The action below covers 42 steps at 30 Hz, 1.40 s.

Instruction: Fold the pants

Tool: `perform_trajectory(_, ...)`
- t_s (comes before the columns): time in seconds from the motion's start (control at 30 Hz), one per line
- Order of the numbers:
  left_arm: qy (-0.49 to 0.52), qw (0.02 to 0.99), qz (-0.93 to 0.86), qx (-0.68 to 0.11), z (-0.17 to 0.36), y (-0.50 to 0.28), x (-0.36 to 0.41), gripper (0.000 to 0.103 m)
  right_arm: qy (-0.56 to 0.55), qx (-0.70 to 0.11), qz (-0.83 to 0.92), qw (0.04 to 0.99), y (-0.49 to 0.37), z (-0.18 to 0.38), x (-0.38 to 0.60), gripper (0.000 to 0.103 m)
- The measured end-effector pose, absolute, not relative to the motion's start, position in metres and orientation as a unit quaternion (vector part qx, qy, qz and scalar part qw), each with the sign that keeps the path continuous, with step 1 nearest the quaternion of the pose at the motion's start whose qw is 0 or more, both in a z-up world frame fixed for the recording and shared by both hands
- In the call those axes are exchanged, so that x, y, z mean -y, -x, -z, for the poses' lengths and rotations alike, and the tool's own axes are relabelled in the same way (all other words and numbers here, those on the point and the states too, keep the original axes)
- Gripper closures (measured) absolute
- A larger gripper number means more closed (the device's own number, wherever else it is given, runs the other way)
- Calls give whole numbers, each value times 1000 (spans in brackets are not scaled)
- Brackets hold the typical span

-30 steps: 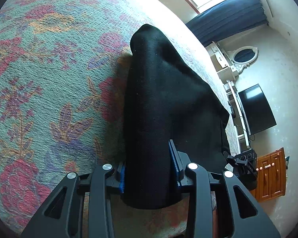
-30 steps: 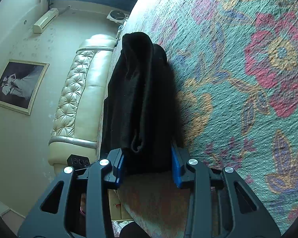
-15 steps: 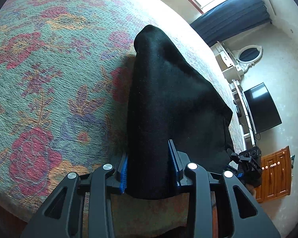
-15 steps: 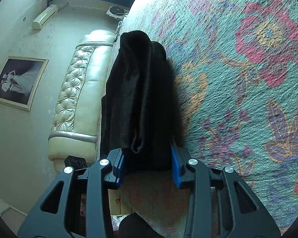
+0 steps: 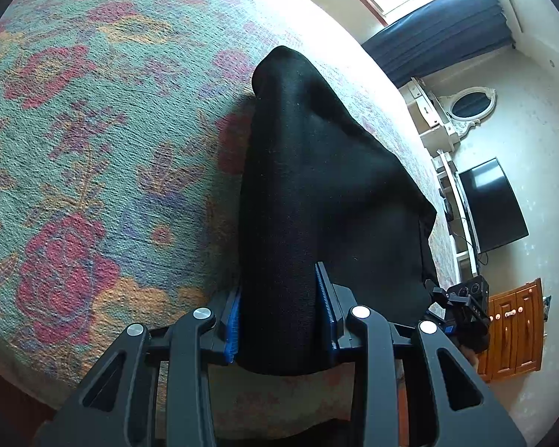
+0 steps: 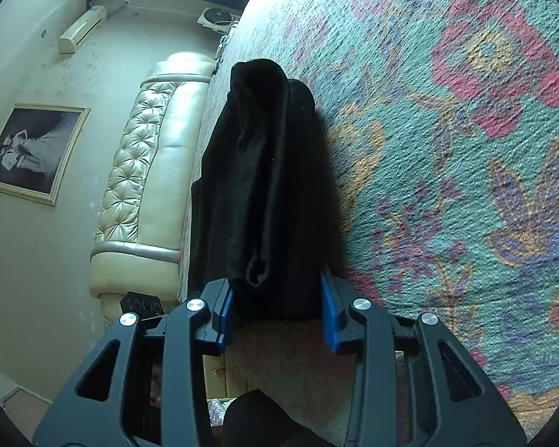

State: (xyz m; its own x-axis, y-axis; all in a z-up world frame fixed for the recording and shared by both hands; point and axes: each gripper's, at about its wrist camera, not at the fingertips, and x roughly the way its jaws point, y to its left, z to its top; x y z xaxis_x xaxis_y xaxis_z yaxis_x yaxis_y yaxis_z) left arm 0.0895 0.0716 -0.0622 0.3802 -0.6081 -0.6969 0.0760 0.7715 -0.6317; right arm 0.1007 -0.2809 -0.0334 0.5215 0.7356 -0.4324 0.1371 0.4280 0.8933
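Left gripper (image 5: 279, 320) is clamped on the near end of the black pants (image 5: 316, 193); its blue-padded fingers (image 5: 233, 326) press both sides of a thick bunch of cloth; nothing slack between the pads. Right gripper (image 6: 277, 311) also has hold of the pants (image 6: 257, 186); fingers (image 6: 329, 313) sit either side of a folded stack of layers, with the cloth filling the gap (layer edges show as a rolled seam at the left pad). Pants run away from both cameras as a long folded bundle over the bed (image 5: 93, 149); the far end sits on the floral bedspread (image 6: 466, 149), while the near end is pinched in the fingers at the bed's edge; whether the middle touches the cover, cannot tell. In the left view the right gripper (image 5: 462, 309) shows at the far right, just past the wide side of the cloth. Room around: padded cream headboard (image 6: 149, 171) and framed picture (image 6: 33, 149) in the right view; TV (image 5: 492, 205), oval mirror (image 5: 469, 102), dark curtain (image 5: 439, 33) and wooden cabinet (image 5: 514, 331) in the left view.
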Motion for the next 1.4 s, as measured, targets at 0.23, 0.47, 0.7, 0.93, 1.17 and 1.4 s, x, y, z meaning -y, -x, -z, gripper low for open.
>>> perform_trajectory(0.23, 262, 787, 220, -514, 71, -100, -73, 63, -494, -445, -205, 718, -105, 44, 283, 66)
perform_trajectory(0.47, 269, 794, 207, -505, 70, -93, -78, 30, -500, -444, -201, 716, -103, 45, 286, 57)
perform_trajectory(0.7, 101, 884, 88, -448, 19, -49, -59, 27, -439, -454, -144, 762, -79, 13, 281, 27)
perform_trajectory(0.93, 14, 931, 62, -360, -28, 14, -40, 20, -254, -450, -61, 854, -36, -38, 243, 25)
perform_trajectory(1.17, -11, 945, 59, -322, -37, 60, -20, 18, -135, -391, -35, 910, 14, -78, 207, 18)
perform_trajectory(1.4, -30, 945, 56, -321, -24, 56, -12, 17, -102, -388, -25, 916, 17, -73, 188, 17)
